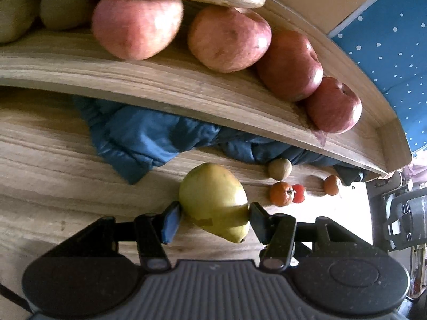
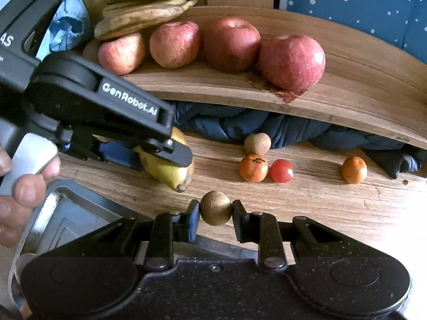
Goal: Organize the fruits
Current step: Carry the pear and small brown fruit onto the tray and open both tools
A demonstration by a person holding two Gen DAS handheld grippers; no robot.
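Observation:
A yellow-green pear [image 1: 213,194] sits between the pads of my left gripper [image 1: 214,213], which is shut on it just above the wooden table [image 1: 53,176]. The right wrist view shows the same pear [image 2: 165,170] in the left gripper [image 2: 157,160], held by a person's hand [image 2: 24,186]. My right gripper [image 2: 215,212] is shut on a small round brown fruit [image 2: 215,205]. Further back on the table lie another brown fruit [image 2: 257,144], two mandarins [image 2: 253,168] [image 2: 354,169] and a red cherry tomato [image 2: 281,171].
A raised wooden shelf [image 2: 347,80] carries several red apples [image 2: 292,61] and a bunch of browned bananas [image 2: 144,8]. Dark blue cloth [image 2: 267,125] is bunched under the shelf. A metal tray [image 2: 66,213] lies at the near left, below my right gripper.

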